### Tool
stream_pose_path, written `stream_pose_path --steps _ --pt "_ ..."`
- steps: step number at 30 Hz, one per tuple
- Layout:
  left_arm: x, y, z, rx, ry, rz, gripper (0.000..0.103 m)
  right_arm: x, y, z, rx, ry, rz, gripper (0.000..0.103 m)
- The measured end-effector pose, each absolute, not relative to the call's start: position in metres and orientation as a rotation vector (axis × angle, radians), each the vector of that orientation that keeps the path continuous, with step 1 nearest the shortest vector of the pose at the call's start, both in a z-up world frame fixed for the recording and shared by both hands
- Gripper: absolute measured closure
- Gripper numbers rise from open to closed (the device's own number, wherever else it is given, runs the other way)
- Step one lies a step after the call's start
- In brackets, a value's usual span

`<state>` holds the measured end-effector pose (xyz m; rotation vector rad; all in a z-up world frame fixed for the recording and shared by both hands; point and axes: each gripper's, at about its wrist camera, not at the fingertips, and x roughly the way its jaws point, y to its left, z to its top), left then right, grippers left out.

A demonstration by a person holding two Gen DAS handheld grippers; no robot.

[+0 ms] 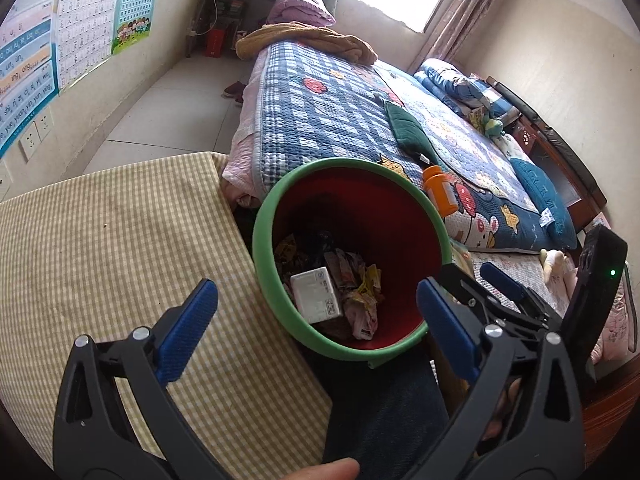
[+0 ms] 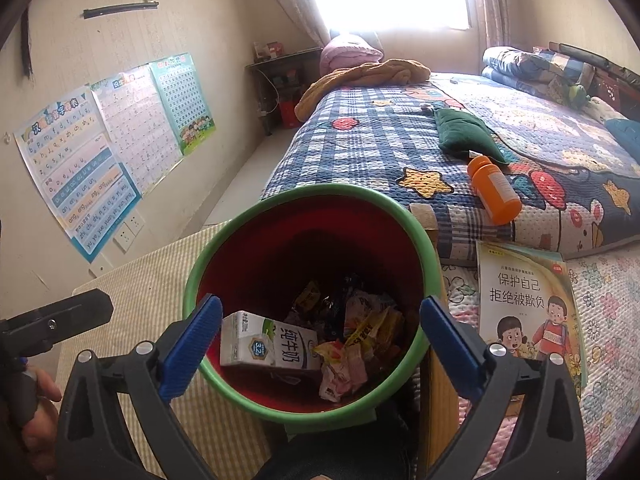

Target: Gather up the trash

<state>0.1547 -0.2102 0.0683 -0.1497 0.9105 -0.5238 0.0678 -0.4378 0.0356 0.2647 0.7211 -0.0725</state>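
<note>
The wide bed [image 2: 400,140] fills the far side of the room, covered by a blue-and-white checked quilted spread with a bumpy stitched texture and appliqué stars and round red shapes. In front of it on the left lies the surface [image 1: 100,248], draped in a tan-and-cream gingham cloth of soft, finely woven look. Between the surface and the bed stands the round plastic bin with a smooth green rim and glossy red inside wall [image 2: 308,256], its mouth tilted toward both cameras. At its bottom lies the trash: a boxy white milk carton with printed characters [image 2: 268,344] on its side, just beside a heap of crumpled yellow, pink and dark foil wrappers [image 2: 356,340]. A flat, glossy children's picture book [image 2: 528,304] rests on a floral quilted pad to the right of the bin. A green quilted cushion [image 2: 464,136] and, near it, a smooth orange cylindrical plastic bottle [image 2: 494,190] lie on the bed. The left tool [image 1: 316,328] and the right tool [image 2: 320,348] each have 2 black plastic arms tipped with ribbed blue pads; both stand wide apart above the bin's mouth, with nothing pressed between them.
</note>
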Motion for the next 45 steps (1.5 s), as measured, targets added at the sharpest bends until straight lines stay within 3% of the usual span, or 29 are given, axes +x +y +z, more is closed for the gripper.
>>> stream_pose_path --steps 22,45 --pt "0.066 -0.043 0.082 -0.191 0.699 -0.040 0.006 0.037 -0.282 0.065 0.093 0.654 0.153 0.007" --pt "0.047 -0.035 0.075 -0.145 0.734 -0.030 0.006 0.027 -0.268 0.070 0.039 0.638 0.107 0.007"
